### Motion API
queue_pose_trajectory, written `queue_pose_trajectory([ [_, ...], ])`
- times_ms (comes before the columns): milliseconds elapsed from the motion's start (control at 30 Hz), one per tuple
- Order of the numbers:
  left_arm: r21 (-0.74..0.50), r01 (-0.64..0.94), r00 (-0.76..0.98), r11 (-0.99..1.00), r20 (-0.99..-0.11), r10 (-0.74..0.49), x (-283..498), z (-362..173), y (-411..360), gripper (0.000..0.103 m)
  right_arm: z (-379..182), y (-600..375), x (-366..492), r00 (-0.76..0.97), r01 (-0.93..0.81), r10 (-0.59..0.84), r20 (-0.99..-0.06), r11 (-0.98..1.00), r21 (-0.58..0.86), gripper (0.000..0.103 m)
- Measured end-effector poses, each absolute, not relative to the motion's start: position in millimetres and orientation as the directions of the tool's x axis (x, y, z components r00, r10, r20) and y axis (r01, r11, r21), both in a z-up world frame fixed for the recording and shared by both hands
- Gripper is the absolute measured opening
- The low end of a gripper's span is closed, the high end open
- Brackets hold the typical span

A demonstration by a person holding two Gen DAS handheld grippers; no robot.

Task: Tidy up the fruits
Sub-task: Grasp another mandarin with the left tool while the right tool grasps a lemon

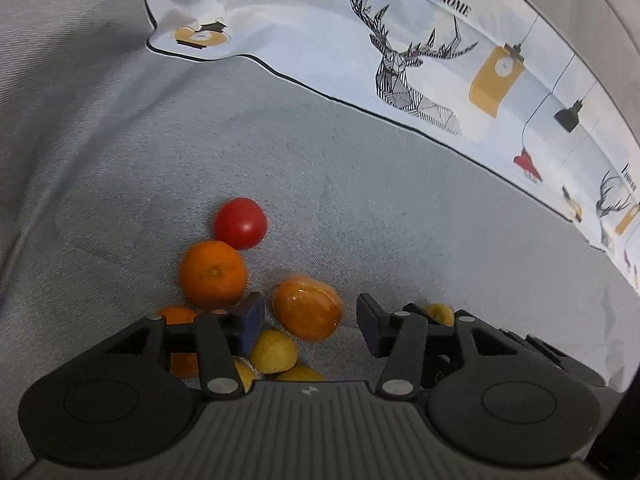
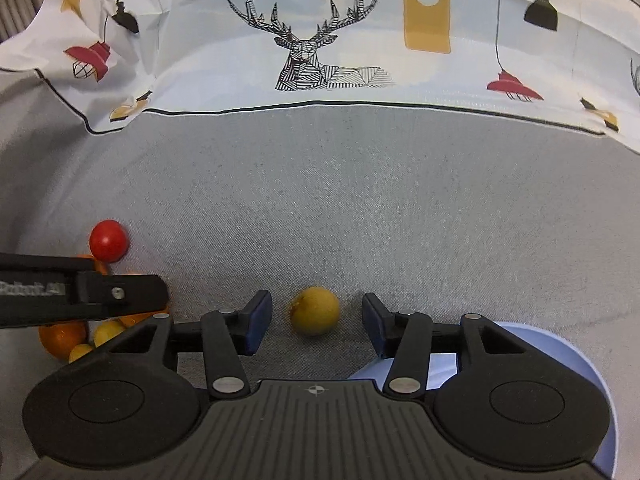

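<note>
Right tongs (image 2: pixel 315 326) stood apart around small round yellow fruit (image 2: pixel 315 310) on grey fabric surface (image 2: pixel 360 208), untouched. Left tongs (image 1: pixel 310 324) gaped over glossy orange fruit (image 1: pixel 308 307). Probably light, firm, roll-prone; best pinched across the widest middle.

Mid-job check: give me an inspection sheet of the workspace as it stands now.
Surface: grey woven fabric, bare beyond the fruit.
Job's things: round red tomato, oranges and small yellow fruits clustered; lone yellow round fruit apart; pale blue bowl.
Clutter: nothing seen.
Grippers: left claw open around a glossy orange fruit; right claw open, straddling the lone fruit.
Cables: nothing seen.
Surroundings: white deer-print cloth behind.
</note>
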State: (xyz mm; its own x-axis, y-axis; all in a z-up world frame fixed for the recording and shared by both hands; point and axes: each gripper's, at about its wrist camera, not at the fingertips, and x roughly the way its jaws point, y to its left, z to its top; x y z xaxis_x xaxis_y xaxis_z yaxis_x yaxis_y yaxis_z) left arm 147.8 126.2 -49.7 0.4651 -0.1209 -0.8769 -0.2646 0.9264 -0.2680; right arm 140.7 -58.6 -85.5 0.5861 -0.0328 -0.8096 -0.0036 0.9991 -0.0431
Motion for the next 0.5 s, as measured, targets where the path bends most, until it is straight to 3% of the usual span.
queue_pose_trajectory([
  [200, -0.235, -0.25, 0.463, 0.939, -0.881, -0.097, 152, -53, 120, 0.055, -86, -58, 140, 0.589, -0.011, -0.043, -0.807, 0.998, -0.061, 0.028],
  [333, -0.204, -0.231, 0.461, 0.951, -0.884, -0.077, 152, -53, 117, 0.046, -85, -61, 139, 0.591, -0.013, -0.03, -0.806, 0.999, -0.047, 0.028],
  [500, -0.179, -0.211, 0.468, 0.961, -0.882, -0.061, 151, -51, 112, 0.043, -82, -62, 135, 0.603, -0.017, -0.005, -0.798, 1.0, -0.02, 0.028],
])
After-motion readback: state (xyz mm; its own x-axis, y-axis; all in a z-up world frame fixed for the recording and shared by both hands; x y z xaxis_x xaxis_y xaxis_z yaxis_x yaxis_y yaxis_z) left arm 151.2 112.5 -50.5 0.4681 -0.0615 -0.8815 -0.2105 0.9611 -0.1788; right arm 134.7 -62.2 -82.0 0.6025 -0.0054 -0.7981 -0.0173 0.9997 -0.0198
